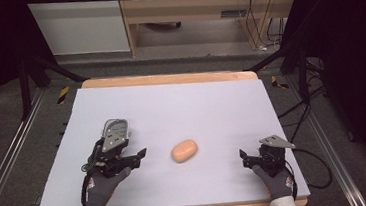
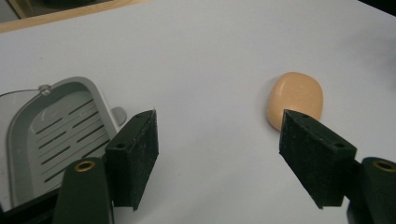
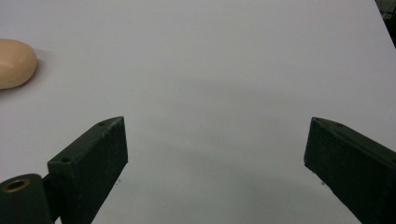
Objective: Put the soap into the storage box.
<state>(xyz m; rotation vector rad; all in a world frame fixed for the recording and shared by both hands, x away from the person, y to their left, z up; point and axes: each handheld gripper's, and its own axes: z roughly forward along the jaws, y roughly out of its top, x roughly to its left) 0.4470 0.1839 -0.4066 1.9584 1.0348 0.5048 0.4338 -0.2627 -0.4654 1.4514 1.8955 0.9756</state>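
left gripper point(image 2: 217, 156) jaws wide, empty | right gripper point(image 3: 215, 163) wide, idle | we straddle the soap bar point(image 2: 295, 99) squarely (likely slippery) before closing, soap dish point(image 2: 51, 135) alongside

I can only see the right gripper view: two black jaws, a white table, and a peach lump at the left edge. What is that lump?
Observer: A whole bar of soap, lying loose on the table between both grippers.
Operator: Anything else on the table?
Observer: Yes, a grey slotted soap dish beside the left gripper.
Operator: Is that gripper holding something?
Observer: No, its jaws are open and empty, like those of the right gripper.
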